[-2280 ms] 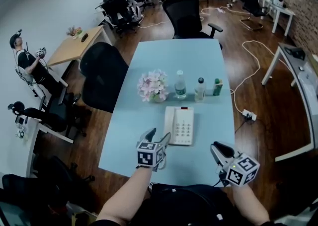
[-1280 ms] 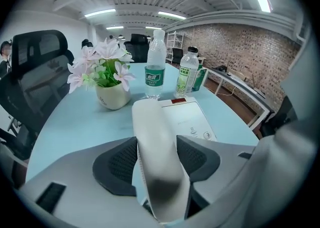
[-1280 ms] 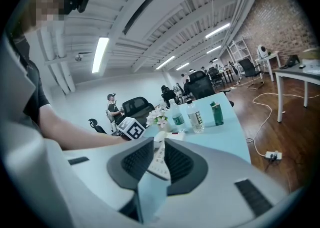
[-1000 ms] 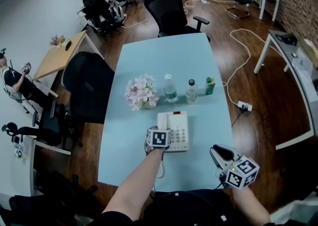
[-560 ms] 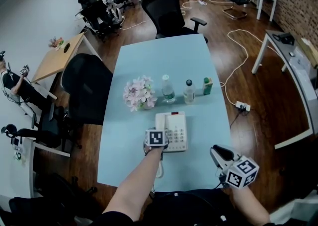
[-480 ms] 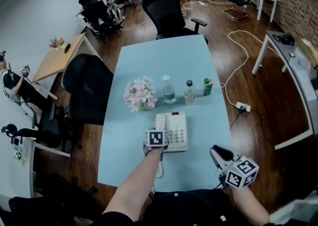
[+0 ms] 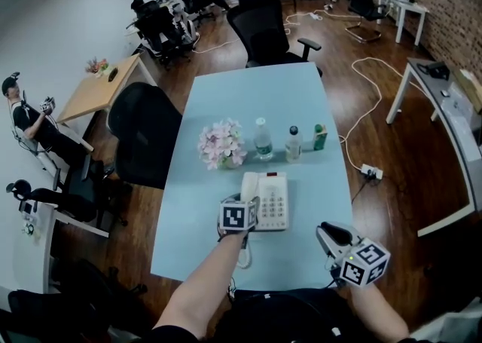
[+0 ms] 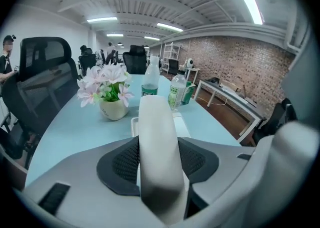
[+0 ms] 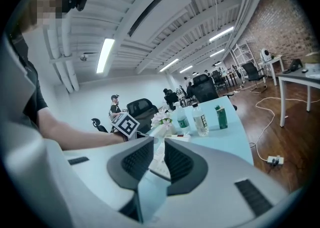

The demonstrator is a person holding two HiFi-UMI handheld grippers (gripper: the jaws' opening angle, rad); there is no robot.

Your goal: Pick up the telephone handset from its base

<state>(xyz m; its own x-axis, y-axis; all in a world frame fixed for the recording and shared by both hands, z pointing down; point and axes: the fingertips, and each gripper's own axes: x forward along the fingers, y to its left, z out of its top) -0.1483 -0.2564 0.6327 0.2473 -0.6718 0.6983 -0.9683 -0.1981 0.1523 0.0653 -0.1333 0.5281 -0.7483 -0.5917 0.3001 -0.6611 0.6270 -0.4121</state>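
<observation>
The left gripper's (image 8: 159, 144) jaws had just been closing, and both dark pads pressed against the sides of the white telephone handset (image 8: 156, 122). It ran lengthwise between them and stuck out past the tips. The handset was held over the left side of the telephone base (image 7: 273, 202). I could not tell whether it had fully cleared the cradle. A white cord (image 7: 243, 253) trailed on the near side of the base, under the person's left wrist. The right gripper (image 9: 158, 142) hung near the base's right front corner. Its jaws stood a narrow gap apart with nothing between them. Beyond the base stood a pot of pink flowers (image 7: 222, 144), two bottles (image 7: 263, 140) and a green carton (image 7: 320, 137), all on the pale blue table (image 7: 226, 93).
</observation>
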